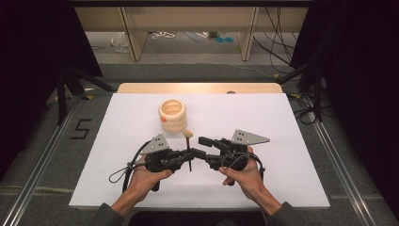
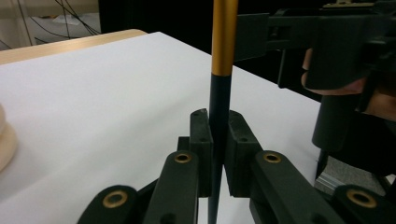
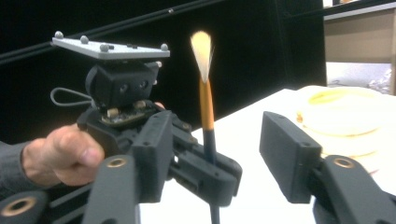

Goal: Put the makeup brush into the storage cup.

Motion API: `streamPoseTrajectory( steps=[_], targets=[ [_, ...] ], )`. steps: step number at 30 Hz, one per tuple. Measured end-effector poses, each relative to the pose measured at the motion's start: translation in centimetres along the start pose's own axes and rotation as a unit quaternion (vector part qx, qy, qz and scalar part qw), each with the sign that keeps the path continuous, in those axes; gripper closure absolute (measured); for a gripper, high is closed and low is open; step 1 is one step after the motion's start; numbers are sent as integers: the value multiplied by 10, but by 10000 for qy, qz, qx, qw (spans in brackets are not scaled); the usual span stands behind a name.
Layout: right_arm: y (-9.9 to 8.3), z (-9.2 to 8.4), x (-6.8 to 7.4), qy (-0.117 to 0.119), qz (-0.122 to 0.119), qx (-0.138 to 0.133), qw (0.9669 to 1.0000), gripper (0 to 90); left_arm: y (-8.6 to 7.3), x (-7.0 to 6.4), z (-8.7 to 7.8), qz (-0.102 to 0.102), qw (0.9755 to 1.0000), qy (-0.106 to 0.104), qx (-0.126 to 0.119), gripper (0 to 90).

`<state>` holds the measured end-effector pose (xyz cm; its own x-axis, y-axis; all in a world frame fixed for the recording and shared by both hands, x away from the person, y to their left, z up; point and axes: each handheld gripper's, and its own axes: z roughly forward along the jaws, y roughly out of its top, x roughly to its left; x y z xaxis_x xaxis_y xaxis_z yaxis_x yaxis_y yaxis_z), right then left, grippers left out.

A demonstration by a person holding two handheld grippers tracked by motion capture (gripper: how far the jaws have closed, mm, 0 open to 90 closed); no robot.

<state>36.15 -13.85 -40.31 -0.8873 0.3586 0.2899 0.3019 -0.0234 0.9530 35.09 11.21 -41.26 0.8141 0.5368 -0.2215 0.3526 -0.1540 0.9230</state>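
Note:
A paintbrush [image 1: 189, 149] with a dark lower handle, a golden upper part and a pale bristle tip stands upright just above the white sheet. My left gripper [image 1: 187, 156] is shut on the dark part of the handle; in the left gripper view its pads [image 2: 201, 140] press the brush [image 2: 219, 93] from both sides. My right gripper [image 1: 201, 147] faces it from the right and is open. In the right gripper view its jaws stand wide apart around the brush [image 3: 206, 107] without touching it, and my left gripper [image 3: 210, 173] shows beyond them.
A cream stack of rings [image 1: 172, 115] with an orange mark stands behind the grippers at mid-table, also seen as the ring stack [image 3: 336, 116]. The white sheet [image 1: 282, 141] covers the table; a wooden edge [image 1: 197, 87] runs along the back.

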Motion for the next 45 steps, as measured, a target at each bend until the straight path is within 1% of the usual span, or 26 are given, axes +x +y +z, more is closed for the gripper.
streamPoseTrajectory(
  steps=[3,4,5,6,8,10,12,13,14,19,20,24,25,26,29,30,32,34,35,36,37,39,42,43,44,45],
  targets=[
    [0,-1,0,-148,-126,67,9998,395,0,4,-1,21,9999,101,0,832],
    [0,-2,1,-151,-181,81,9997,390,-1,4,-1,-63,9999,120,-23,831],
    [1,-3,1,-200,-246,147,9994,377,0,5,-2,-47,9998,168,-7,831],
    [0,-3,2,-241,-302,156,9991,368,0,7,-3,48,9998,204,19,831],
    [1,-5,1,-262,-380,274,9986,365,1,8,-3,63,9997,238,-8,831],
    [1,-7,0,-334,-399,233,9984,362,1,9,-4,37,9995,321,1,832],
    [1,-10,-1,-369,-385,318,9981,362,2,11,-5,92,9993,373,-10,831],
    [1,-11,-1,-393,-389,261,9981,361,2,12,-6,87,9990,427,-11,831],
    [0,-12,-2,-493,-425,266,9975,358,2,13,-6,76,9989,455,-34,831],
    [-1,-20,-6,-695,-540,396,9953,312,5,19,-10,108,9982,594,-71,831],
    [-1,-21,-7,-801,-603,414,9941,295,6,20,-11,112,9980,623,-73,831],
    [-2,-30,-9,-1001,-694,441,9916,246,7,24,-13,101,9973,725,-75,831],
    [-2,-32,-8,-1043,-665,415,9915,233,7,25,-14,147,9971,739,-75,831],
    [-2,-34,-9,-1082,-691,393,9909,221,8,26,-14,110,9970,757,-83,831],
    [-3,-40,-10,-1194,-658,319,9902,194,9,28,-15,150,9964,825,-82,831],
    [-3,-43,-10,-1225,-663,385,9895,183,10,29,-16,122,9963,842,-82,831],
    [-4,-47,-10,-1262,-665,407,9889,179,11,32,-16,171,9962,843,-100,831],
    [-5,-51,-11,-1327,-704,387,9879,176,11,33,-17,111,9956,921,-86,831],
    [-5,-52,-11,-1294,-675,359,9886,176,12,35,-17,134,9957,912,-97,831],
    [-6,-54,-11,-1318,-683,359,9883,176,13,37,-18,157,9954,944,-87,831],
    [-6,-56,-12,-1326,-690,377,9881,176,13,37,-18,81,9952,972,-103,831],
    [-7,-59,-12,-1415,-680,396,9868,175,15,40,-19,125,9948,1009,-113,831],
    [-8,-62,-13,-1445,-686,320,9866,172,18,43,-20,81,9942,1059,-153,831],
    [-8,-64,-12,-1499,-627,376,9860,172,19,45,-21,99,9940,1075,-155,831],
    [-9,-65,-13,-1484,-618,343,9864,172,20,46,-21,111,9938,1096,-166,831],
    [-9,-67,-13,-1527,-653,384,9854,171,21,48,-22,79,9935,1118,-181,831]
  ],
)
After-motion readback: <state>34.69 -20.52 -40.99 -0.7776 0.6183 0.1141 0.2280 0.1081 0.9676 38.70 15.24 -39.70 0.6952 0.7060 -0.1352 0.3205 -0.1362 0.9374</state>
